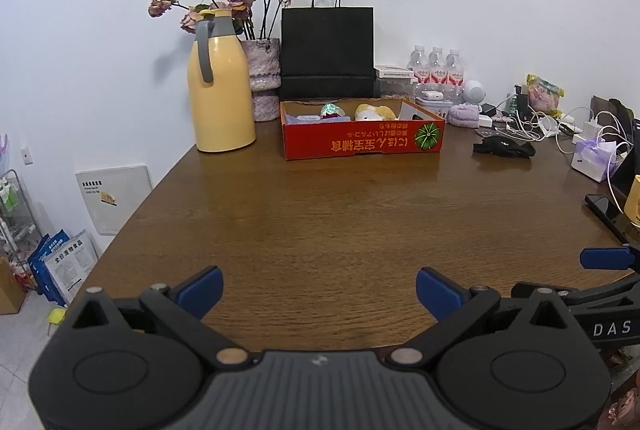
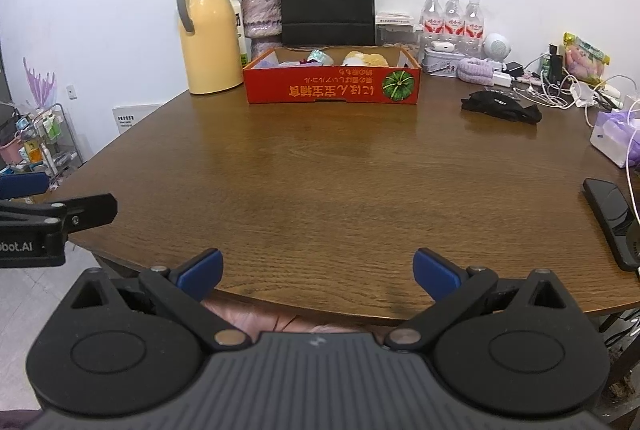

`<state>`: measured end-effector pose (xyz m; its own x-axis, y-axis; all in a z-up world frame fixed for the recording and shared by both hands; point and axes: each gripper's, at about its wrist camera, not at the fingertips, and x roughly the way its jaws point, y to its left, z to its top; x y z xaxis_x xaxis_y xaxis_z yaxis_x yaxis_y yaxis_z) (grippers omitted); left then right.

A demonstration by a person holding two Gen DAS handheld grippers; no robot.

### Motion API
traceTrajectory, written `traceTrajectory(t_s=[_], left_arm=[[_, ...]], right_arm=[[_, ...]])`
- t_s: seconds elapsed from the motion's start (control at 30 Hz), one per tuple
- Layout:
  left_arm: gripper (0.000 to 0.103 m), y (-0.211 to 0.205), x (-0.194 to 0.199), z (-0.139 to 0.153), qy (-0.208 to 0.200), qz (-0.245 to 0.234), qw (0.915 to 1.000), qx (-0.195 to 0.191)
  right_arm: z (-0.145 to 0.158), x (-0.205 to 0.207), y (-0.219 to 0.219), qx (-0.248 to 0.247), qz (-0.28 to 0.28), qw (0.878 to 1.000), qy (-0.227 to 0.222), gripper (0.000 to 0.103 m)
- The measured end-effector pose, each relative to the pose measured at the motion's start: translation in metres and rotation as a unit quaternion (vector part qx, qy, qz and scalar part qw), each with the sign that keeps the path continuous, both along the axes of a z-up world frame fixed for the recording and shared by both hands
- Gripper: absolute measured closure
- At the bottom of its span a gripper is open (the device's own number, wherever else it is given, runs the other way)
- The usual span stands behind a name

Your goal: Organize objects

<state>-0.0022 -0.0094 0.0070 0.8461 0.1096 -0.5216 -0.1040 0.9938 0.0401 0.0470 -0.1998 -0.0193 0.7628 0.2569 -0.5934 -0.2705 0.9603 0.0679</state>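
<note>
Both grippers sit at the table's (image 1: 320, 214) near edge, side by side, pointing across it toward the far edge & wall.

Left gripper (image 1: 319, 290): jaws wide apart, nothing btwn the blue pads (image 1: 202, 290), just bare wood under them. Right gripper (image 2: 318, 272): same, spread wide, empty, hanging over the near edge w/ a bit of the person's hand (image 2: 256, 318) showing below. Each one shows at the edge of the other's view.

Red box (image 1: 362, 142) stands near the far edge, about mid-width, open top, printed text upside down from here. Inside: a yellow-white plush (image 1: 374, 112) toward the right, a small shiny green item (image 1: 330, 108) & a flat pale thing at left; can't tell more.

Yellow jug (image 1: 220, 86) upright just left of the box, toward the far-left corner. Vase (image 1: 264, 82) w/ dried roses behind it, at the wall. Black bag (image 1: 327, 54) upright right behind the box.

Far-right corner: three bottles (image 1: 436, 70), small white speaker (image 1: 474, 92), purple cloth, chargers & a tangle of white cables (image 1: 528, 126). Black pouch (image 1: 503, 147) lies alone right of the box. Phone (image 2: 612, 222) flat at the right edge, near side. White box w/ purple ribbon (image 2: 616, 134) beyond it on the same edge.
</note>
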Motion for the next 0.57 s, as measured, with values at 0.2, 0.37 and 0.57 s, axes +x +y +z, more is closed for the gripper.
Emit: traceTrajectory(t_s=[0.2,0.37,0.57], left_arm=[[0.000,0.0031,0.0011,0.0000,0.000,-0.001,1.0000,0.001],[0.000,0.0026,0.0012,-0.0003,0.000,0.000,1.0000,0.001],[0.000,0.0038,-0.0004,-0.0006,-0.008,0.002,1.0000,-0.003]], right_arm=[[0.0007,0.0005,-0.0041,0.006,-0.007,1.000,-0.004,0.000],[-0.0012,0.0009,-0.0029,0.004,-0.004,1.000,-0.001,0.000],[-0.0016,0.0021,-0.0066,0.006,-0.011,1.000,-0.002,0.000]])
